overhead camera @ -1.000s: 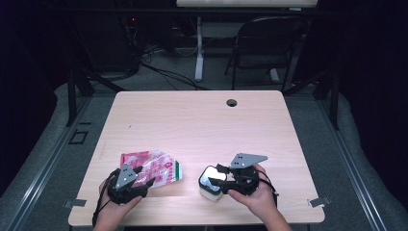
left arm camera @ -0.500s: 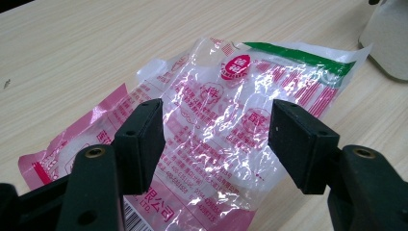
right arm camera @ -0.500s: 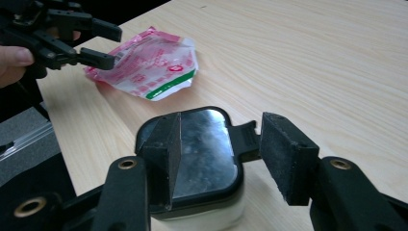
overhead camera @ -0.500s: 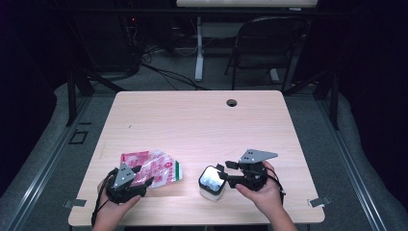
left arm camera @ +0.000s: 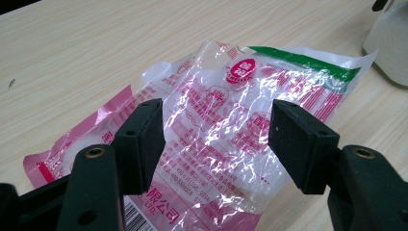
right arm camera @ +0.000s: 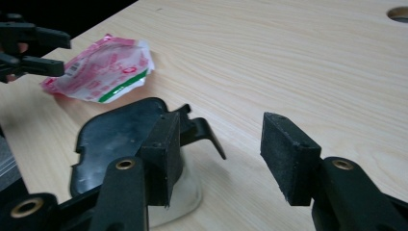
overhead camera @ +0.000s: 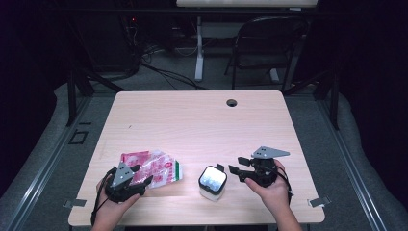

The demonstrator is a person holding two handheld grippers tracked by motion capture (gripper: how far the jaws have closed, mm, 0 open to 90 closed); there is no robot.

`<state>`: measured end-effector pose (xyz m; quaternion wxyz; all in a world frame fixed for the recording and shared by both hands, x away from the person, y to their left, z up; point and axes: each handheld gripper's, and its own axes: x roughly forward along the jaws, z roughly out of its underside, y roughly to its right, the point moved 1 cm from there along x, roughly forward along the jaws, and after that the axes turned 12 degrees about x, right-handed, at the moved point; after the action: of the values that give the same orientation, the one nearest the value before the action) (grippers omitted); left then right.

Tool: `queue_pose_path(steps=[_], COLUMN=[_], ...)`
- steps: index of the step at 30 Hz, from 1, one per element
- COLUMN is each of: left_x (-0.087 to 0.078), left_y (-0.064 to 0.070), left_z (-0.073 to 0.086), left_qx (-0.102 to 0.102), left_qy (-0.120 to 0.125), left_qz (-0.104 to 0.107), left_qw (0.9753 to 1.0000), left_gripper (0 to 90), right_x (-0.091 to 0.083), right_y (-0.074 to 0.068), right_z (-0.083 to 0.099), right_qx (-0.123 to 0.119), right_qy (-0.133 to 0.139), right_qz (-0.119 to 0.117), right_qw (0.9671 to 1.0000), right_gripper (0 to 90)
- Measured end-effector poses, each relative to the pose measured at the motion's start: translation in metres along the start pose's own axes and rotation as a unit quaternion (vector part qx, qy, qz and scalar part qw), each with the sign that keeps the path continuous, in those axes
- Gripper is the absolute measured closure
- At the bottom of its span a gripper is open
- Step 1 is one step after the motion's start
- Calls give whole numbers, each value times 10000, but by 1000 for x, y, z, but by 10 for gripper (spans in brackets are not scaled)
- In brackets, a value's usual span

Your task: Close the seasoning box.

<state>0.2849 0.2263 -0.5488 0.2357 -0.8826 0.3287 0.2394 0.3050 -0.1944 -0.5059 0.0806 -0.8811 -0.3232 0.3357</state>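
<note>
- left gripper (overhead camera: 139, 179) parked at the near left edge of the pale wooden table (overhead camera: 192, 120), jaws spread apart over the crinkly pink-and-clear plastic packet with a green stripe (overhead camera: 153, 167), nothing pinched yet.
- in the left gripper view, packet (left arm camera: 226, 130) lying flat between and under the two pads, barcode end nearest, green-striped end far and toward the right.
- right gripper (overhead camera: 234, 169) near right, jaws wide apart too, holding nothing; tips just beside the small white squarish container with a black hinged lid (overhead camera: 212, 182), not touching as far as can be told.
- in the right gripper view, black lid (right arm camera: 120, 139) sitting just left of the left pad, container mostly outside the gap; packet (right arm camera: 101, 72) farther off at the left.
- looks like a pick-up of the packet is the step in hand, probably to bring it to the container.
- best bet: tilt the left jaws down so one pad slides under a lifted, crinkled edge rather than pressing flat on the film.
- close slow, since thin plastic slips and bunches easily.
- worth swinging the right jaws left to straddle the container and steady it, since it looks light and could skid.
</note>
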Motion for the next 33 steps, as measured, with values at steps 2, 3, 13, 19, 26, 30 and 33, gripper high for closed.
queue_pose_path(steps=[2,3,13,19,26,30,33], left_x=[0,1,3,6,7,8,9], left_y=[0,0,0,1,1,2,3], left_z=[0,0,-5,-6,-5,-5,-5], left_qx=[5,8,43,83,44,73,84], left_qy=[-3,-2,46,46,37,23,11], left_qz=[5,8,40,69,77,89,111], left_qw=[10000,10000,10000,9999,10000,9999,9999], left_gripper=[374,374,374,374,375,376,376], right_x=[0,0,3,10,13,18,22], right_y=[5,7,24,36,49,51,51], right_z=[2,3,15,25,34,38,40], right_qx=[70,100,447,589,770,806,792], right_qy=[-7,15,26,-102,-140,-201,-261], right_qz=[95,134,567,796,1022,1054,1084], right_qw=[9999,9999,9974,9950,9917,9910,9906], right_gripper=[482,481,476,468,467,468,468])
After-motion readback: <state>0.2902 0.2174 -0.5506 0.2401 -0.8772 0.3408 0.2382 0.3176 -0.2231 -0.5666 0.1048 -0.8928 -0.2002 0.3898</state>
